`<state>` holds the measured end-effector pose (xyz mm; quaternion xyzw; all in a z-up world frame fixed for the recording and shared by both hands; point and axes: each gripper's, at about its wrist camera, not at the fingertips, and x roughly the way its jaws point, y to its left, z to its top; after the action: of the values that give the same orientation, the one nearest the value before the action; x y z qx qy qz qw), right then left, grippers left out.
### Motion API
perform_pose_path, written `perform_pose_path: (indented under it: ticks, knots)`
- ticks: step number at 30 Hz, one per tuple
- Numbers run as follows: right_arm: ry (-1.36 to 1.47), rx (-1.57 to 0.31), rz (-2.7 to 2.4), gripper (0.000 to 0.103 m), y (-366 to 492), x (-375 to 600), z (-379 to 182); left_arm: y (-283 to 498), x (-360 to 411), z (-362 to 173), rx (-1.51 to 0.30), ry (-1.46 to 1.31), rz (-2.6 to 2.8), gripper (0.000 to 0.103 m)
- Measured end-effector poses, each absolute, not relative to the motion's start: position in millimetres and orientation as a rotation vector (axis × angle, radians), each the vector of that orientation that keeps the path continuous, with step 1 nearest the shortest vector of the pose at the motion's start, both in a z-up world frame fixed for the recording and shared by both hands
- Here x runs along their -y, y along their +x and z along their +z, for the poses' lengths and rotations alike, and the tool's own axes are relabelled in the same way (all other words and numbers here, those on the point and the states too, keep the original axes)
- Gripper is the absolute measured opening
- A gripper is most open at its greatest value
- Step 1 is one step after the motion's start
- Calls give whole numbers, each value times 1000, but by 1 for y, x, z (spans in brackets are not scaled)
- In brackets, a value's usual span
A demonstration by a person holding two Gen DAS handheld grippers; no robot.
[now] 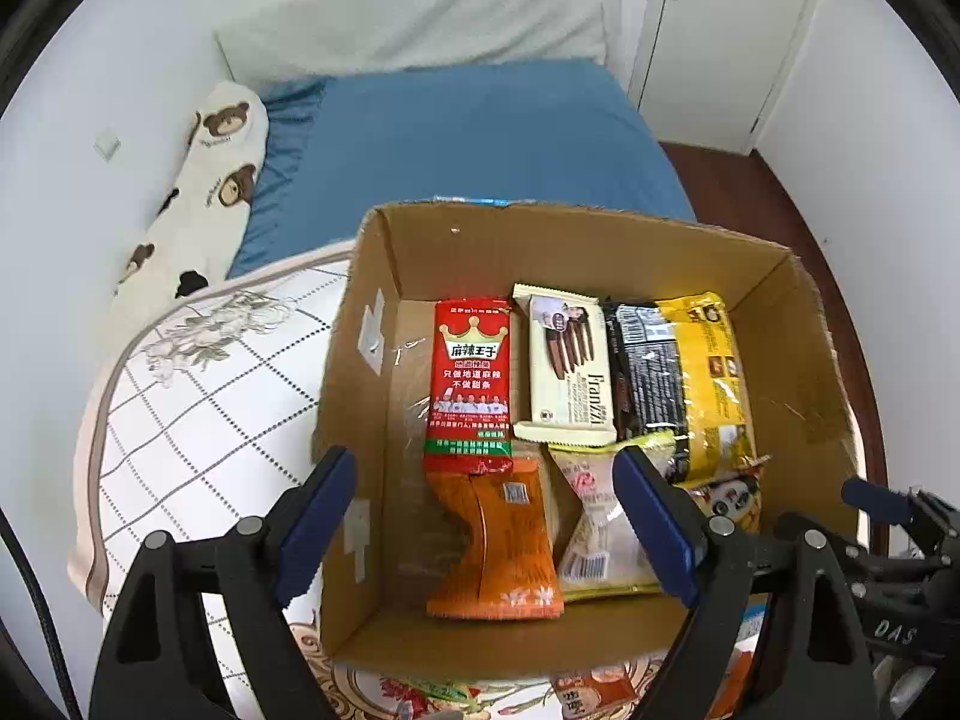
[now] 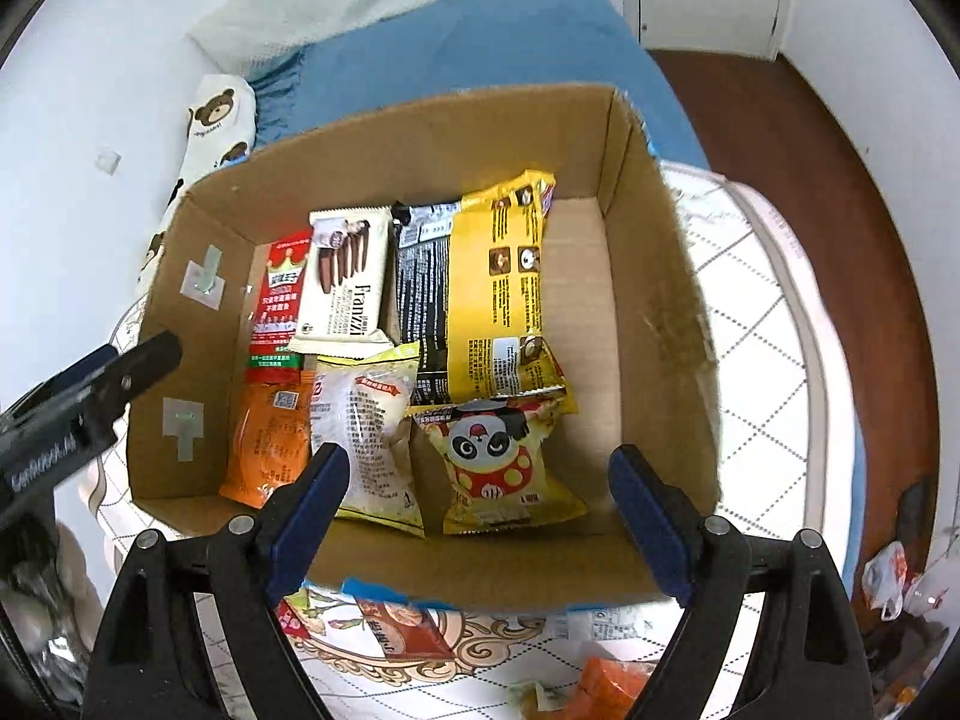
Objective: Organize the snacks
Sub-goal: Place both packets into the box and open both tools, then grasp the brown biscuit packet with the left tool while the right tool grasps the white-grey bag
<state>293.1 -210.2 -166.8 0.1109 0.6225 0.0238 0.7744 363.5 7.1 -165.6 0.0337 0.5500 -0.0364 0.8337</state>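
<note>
An open cardboard box point(image 1: 384, 252) point(image 2: 660, 312) stands on the bed and holds several snack packs: a red pack point(image 1: 471, 378), an orange pack point(image 1: 498, 546) point(image 2: 264, 444), a white Franzzi pack point(image 1: 567, 366) point(image 2: 345, 282), a black pack point(image 1: 645, 366), a yellow pack point(image 2: 498, 288), a pale bun pack point(image 2: 366, 420) and a panda pack point(image 2: 498, 462). My left gripper point(image 1: 489, 528) is open and empty above the box's near left part. My right gripper point(image 2: 480, 522) is open and empty above the near edge.
Loose snack packs point(image 2: 402, 624) lie on the quilt point(image 1: 198, 420) in front of the box, with an orange one point(image 2: 612, 681) at the right. A blue sheet point(image 1: 468, 138) and a bear pillow point(image 1: 204, 180) lie behind. The wooden floor point(image 2: 810, 138) is at the right.
</note>
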Motion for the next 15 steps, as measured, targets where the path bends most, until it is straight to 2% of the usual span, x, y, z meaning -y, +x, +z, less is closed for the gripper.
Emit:
perform_pose_path:
  ticks: [15]
  knots:
    - [144,-1144,54,90,231,201,-88,276,-4,-100,-975,73,-80,87]
